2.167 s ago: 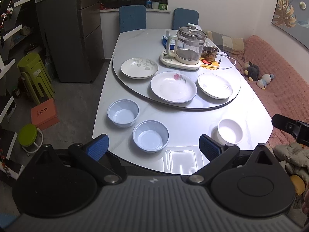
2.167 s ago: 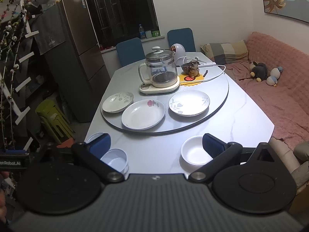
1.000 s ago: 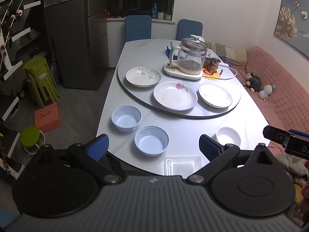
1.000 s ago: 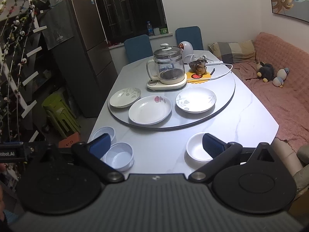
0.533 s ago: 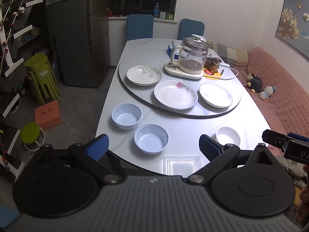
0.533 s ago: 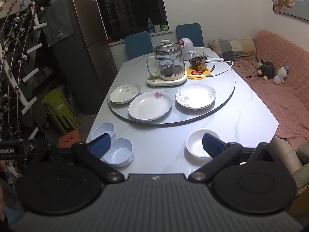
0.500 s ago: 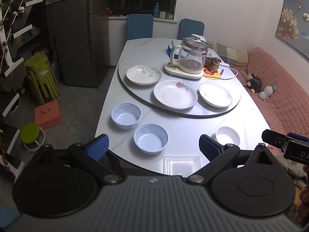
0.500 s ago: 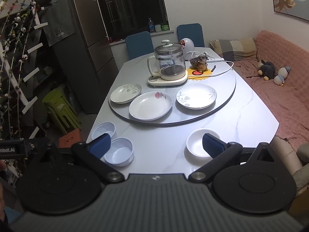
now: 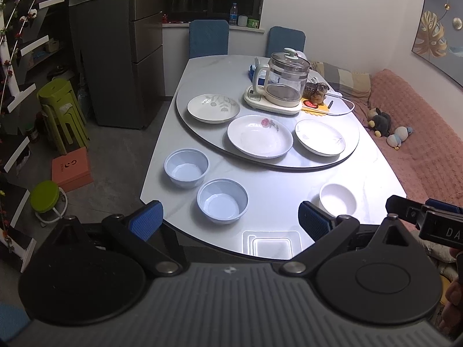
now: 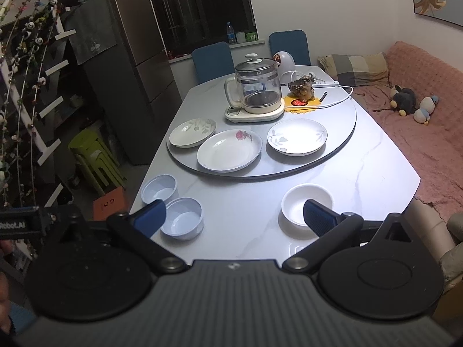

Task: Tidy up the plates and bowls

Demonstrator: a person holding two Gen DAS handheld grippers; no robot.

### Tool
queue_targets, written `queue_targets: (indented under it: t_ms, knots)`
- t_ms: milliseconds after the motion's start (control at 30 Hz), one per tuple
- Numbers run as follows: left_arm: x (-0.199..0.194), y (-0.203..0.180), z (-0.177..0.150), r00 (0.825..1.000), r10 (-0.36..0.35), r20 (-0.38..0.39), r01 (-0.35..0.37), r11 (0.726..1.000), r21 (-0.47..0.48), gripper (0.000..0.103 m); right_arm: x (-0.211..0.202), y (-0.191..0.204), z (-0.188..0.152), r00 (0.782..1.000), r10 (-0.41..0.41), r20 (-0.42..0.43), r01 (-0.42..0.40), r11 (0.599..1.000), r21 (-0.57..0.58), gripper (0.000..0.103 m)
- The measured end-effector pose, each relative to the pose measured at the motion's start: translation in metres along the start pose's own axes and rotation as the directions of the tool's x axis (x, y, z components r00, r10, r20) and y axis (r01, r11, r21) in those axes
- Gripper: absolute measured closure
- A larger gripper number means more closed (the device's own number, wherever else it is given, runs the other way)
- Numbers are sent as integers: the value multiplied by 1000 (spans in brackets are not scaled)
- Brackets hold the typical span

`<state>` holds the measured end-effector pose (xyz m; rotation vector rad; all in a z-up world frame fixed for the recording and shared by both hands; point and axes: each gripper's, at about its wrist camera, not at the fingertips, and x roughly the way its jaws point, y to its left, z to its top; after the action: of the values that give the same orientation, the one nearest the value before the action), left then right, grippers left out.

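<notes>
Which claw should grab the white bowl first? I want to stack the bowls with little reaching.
Probably the right claw: the white bowl sits just ahead of its right finger, open and empty. From the left claw, the blue bowl lies nearer.

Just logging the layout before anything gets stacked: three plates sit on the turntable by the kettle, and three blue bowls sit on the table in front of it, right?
Not quite. Only two bowls are blue; the third bowl is white, as the left wrist view shows. The three plates do sit on the turntable by the kettle.
</notes>
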<state>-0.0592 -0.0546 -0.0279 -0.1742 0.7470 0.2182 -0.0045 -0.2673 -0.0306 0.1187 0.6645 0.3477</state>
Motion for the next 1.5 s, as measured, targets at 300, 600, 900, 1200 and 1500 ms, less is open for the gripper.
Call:
queue_targets:
  t_ms: [300, 600, 900, 1200, 1500]
  knots:
    - [1, -5, 1, 999, 6, -32, -7, 1000, -20, 2, -1, -2, 5, 999, 13, -31, -13, 1000, -13, 0]
    - [26, 7, 16, 997, 16, -69, -18, 999, -34, 2, 14, 9, 16, 1000, 22, -14, -22, 999, -28, 0]
    - [79, 29, 50, 993, -10, -114, 3, 998, -56, 2, 64, 27, 44, 996, 61, -59, -63, 998, -23, 1]
    - [138, 56, 98, 992, -33, -123, 23, 996, -84, 2, 120, 55, 80, 995, 78, -70, -80, 996, -29, 1]
    - [180, 79, 135, 992, -64, -104, 56, 995, -83, 2, 165, 73, 108, 993, 72, -93, -76, 996, -41, 1]
